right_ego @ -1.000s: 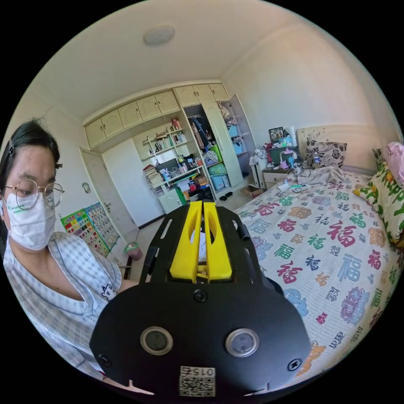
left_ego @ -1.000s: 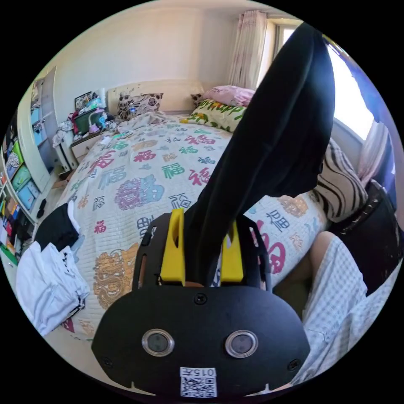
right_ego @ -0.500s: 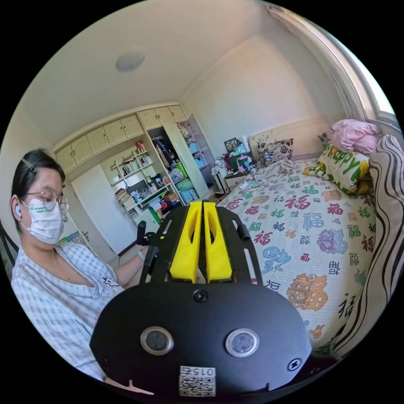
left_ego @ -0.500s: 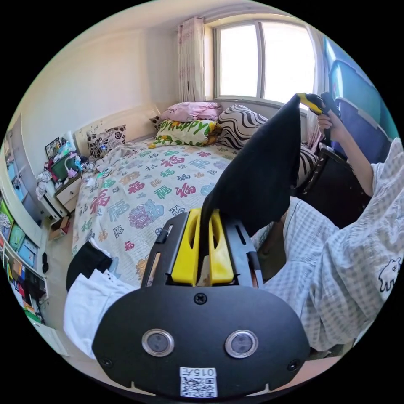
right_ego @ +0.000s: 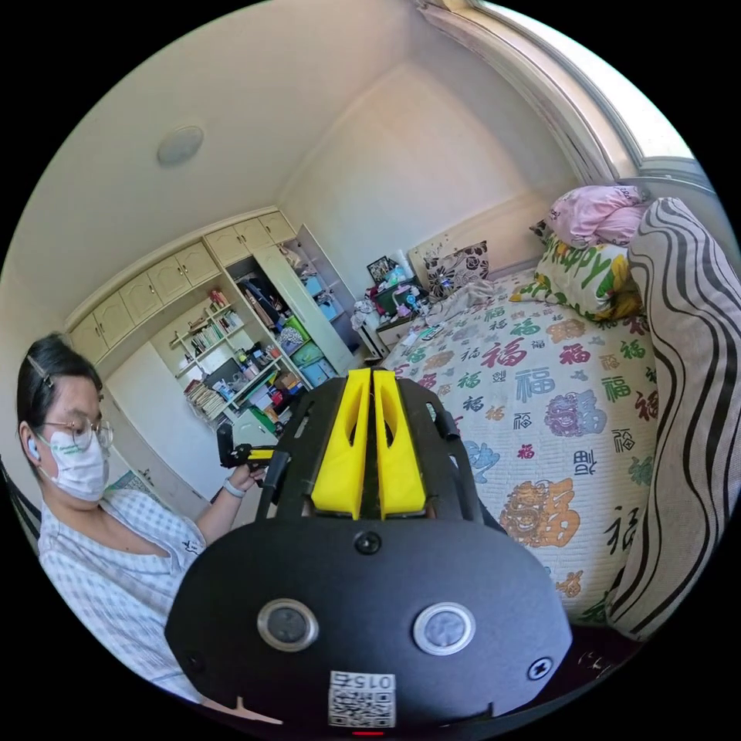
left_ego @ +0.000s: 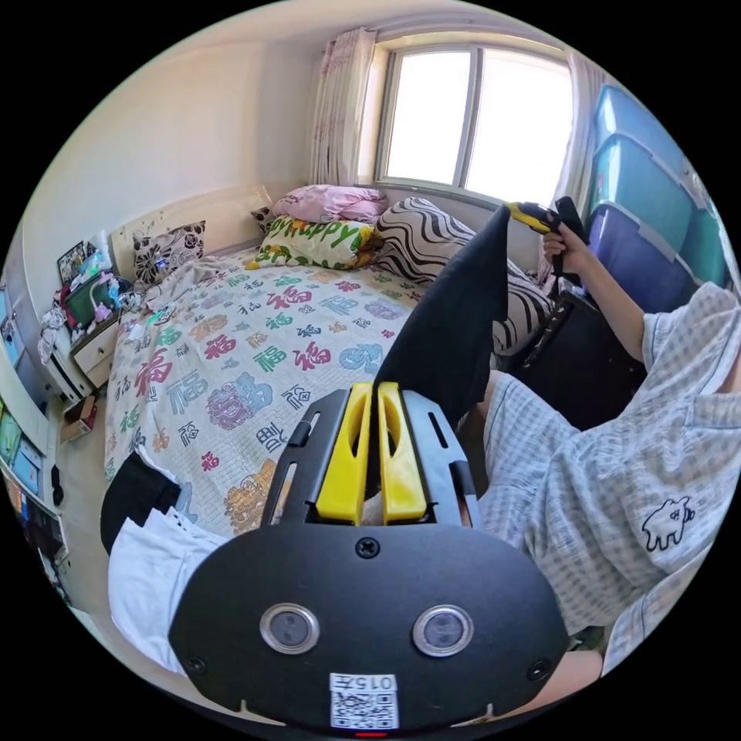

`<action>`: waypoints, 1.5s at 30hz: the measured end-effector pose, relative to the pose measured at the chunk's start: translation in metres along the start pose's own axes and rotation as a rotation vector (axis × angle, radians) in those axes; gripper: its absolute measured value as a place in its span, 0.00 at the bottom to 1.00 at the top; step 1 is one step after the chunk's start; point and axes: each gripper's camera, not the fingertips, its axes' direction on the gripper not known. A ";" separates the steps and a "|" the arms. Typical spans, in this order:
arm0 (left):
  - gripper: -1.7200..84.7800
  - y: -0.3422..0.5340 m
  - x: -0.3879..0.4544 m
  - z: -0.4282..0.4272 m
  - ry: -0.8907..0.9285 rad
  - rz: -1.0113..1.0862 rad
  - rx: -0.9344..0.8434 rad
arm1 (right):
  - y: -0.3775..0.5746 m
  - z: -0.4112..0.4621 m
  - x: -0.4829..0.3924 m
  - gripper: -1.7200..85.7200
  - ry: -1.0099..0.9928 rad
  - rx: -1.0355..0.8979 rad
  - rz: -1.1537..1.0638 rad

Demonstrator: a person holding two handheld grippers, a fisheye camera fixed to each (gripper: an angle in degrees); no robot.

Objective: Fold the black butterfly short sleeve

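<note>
the black short sleeve shirt (left_ego: pixel 455 332) hangs stretched in the air beside the patterned bed (left_ego: pixel 255 340), pinched at one end between the left claw (left_ego: pixel 370 390) jaws and at the other in the right claw (left_ego: pixel 519 213). in the right gripper view the right claw (right_ego: pixel 369 378) jaws sit together. it looks light, limp and drapey, best held by corners or shoulder seams.

In the left gripper view, the shirt (left_ego: pixel 455 332) is held stretched between the left gripper (left_ego: pixel 370 401) and the right gripper (left_ego: pixel 525 216), above the near edge of the bed (left_ego: pixel 255 340). Pillows (left_ego: pixel 363 231) are piled at the far end of the bed, below the window (left_ego: pixel 478 116). Clothes (left_ego: pixel 150 540) are heaped at the near corner. Storage boxes (left_ego: pixel 656 208) are stacked behind the person (left_ego: pixel 617 471).
</note>
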 end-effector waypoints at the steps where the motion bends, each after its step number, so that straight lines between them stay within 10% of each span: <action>1: 0.02 -0.004 -0.006 -0.001 0.015 -0.007 0.012 | -0.002 -0.002 0.001 0.01 0.018 -0.007 0.000; 16: 0.02 0.016 0.025 0.092 0.394 -0.117 0.202 | -0.140 0.092 -0.054 0.02 0.224 -0.190 -0.242; 30: 0.01 0.077 -0.091 -0.009 -0.047 -0.181 0.166 | -0.061 0.066 -0.031 0.02 0.082 -0.153 -0.151; 45: 0.02 0.037 -0.115 0.077 -0.012 -0.047 -0.006 | 0.024 -0.006 0.020 0.02 0.116 -0.137 0.067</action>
